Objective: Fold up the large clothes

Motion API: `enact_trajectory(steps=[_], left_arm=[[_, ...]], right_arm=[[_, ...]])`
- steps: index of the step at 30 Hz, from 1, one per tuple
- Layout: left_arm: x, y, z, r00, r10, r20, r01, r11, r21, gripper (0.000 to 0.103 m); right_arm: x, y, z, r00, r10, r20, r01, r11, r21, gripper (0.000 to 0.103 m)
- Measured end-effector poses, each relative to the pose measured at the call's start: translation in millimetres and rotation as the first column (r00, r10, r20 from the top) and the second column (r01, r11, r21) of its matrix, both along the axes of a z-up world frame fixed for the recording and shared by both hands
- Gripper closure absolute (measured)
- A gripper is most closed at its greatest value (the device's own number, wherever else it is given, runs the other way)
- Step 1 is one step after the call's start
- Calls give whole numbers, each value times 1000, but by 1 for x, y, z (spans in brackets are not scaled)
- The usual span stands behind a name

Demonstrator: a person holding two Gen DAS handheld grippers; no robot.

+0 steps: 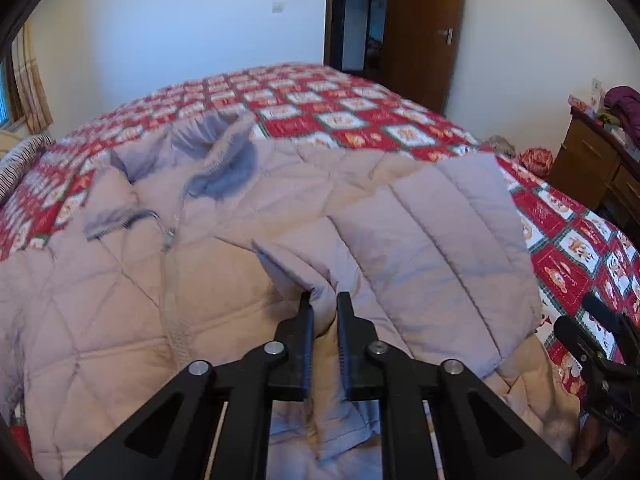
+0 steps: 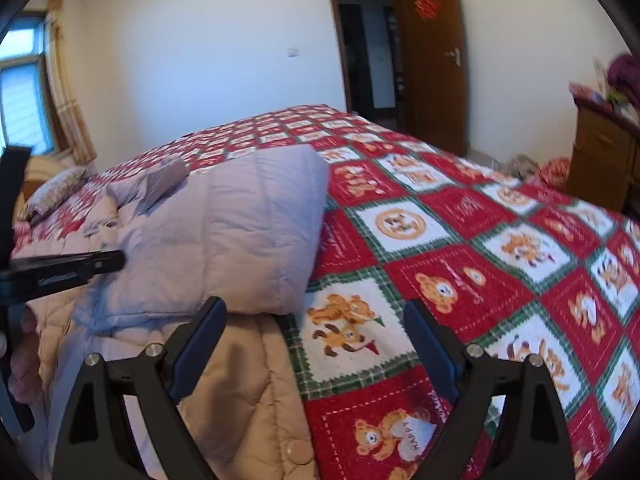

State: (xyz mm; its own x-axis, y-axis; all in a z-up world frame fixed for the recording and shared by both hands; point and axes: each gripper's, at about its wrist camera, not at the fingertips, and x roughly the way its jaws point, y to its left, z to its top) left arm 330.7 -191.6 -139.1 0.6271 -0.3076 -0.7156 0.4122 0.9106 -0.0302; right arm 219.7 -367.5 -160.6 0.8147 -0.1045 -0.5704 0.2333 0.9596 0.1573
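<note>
Currently mid-fold: left gripper [image 1: 324,300] clamped on sleeve [image 1: 440,248] fold, coat [image 1: 120,300] spread on bed [image 2: 480,240]. Right gripper [image 2: 316,312] wide open, empty, at coat's right edge. Next: probably grab edge, fold inward.

The quilted jacket [image 1: 120,300] is soft padded cloth with a faint satin sheen, stitched in diamonds on the beige body and in straight channels on its lilac sleeve [image 1: 440,240]; the collar [image 1: 224,160] looks fuzzy, like fleece. The bedspread [image 2: 480,240] is matt printed cotton with a slightly nubby weave. Both grippers, the left gripper [image 1: 325,300] and the right gripper [image 2: 316,308], are matt black plastic with shiny metal pins. The door [image 2: 432,60] and the dresser [image 1: 592,160] are varnished brown wood.
</note>
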Motion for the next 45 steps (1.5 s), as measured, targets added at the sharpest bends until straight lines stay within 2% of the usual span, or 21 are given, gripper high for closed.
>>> enact_trajectory(steps=[5, 9, 13, 16, 18, 20, 23, 26, 27, 28, 30, 31, 32, 34, 36, 37, 40, 42, 45], left_arm=[[4, 23, 5, 999, 36, 27, -36, 999, 1, 94], [0, 40, 9, 997, 56, 57, -56, 998, -12, 95], [-4, 77, 18, 989, 103, 107, -102, 995, -18, 96], [1, 109, 21, 978, 167, 123, -166, 986, -25, 96], [8, 128, 17, 970, 212, 123, -211, 977, -21, 96], [18, 139, 8, 966, 237, 100, -237, 971, -7, 95], [33, 145, -6, 959, 277, 55, -280, 958, 58, 93], [40, 153, -11, 940, 339, 51, -342, 934, 102, 79], [40, 156, -11, 933, 356, 60, -361, 926, 108, 66], [39, 162, -9, 917, 391, 82, -398, 911, 111, 48], [38, 171, -5, 893, 434, 120, -447, 888, 113, 26], [36, 177, 1, 864, 478, 158, -496, 861, 110, 26], [36, 181, 7, 847, 503, 173, -521, 850, 82, 25], [38, 182, 18, 834, 523, 173, -535, 844, 27, 25], [44, 170, 28, 834, 524, 175, -532, 847, -1, 24], [47, 162, 29, 836, 517, 185, -527, 850, 9, 23], [62, 132, 17, 849, 484, 212, -510, 856, 89, 21], [73, 120, 2, 844, 483, 233, -524, 836, 163, 21], [86, 117, -26, 835, 488, 253, -545, 797, 260, 21]], right_arm=[[3, 6, -14, 998, 10, -68, -10, 1000, 10, 11], [1, 16, -25, 989, 94, -112, -82, 991, 108, 11], [-6, 35, -31, 970, 178, -166, -154, 977, 148, 13], [-13, 49, -33, 962, 196, -188, -173, 976, 135, 14], [-19, 56, -34, 957, 212, -200, -184, 972, 149, 14], [-23, 63, -34, 953, 216, -210, -194, 973, 123, 14], [-23, 58, -30, 955, 196, -224, -176, 979, 107, 15], [-27, 43, -4, 978, 129, -162, -114, 988, 99, 15], [-26, 40, 4, 982, 122, -144, -109, 990, 91, 14], [-25, 38, 13, 985, 118, -123, -109, 991, 82, 14], [-17, 32, 29, 989, 119, -85, -114, 992, 57, 14], [-10, 32, 34, 990, 121, -75, -118, 992, 41, 14], [2, 31, 40, 990, 127, -66, -126, 992, 21, 14], [29, 30, 46, 990, 135, -51, -136, 991, -9, 16], [67, 26, 49, 989, 142, -40, -143, 989, -31, 35], [80, 24, 49, 990, 134, -43, -135, 990, -29, 39], [129, 17, 49, 993, 115, -16, -115, 993, 10, 40], [148, 27, 45, 986, 168, -11, -168, 986, 5, 40], [178, 54, 23, 951, 297, -80, -299, 954, -12, 40]])
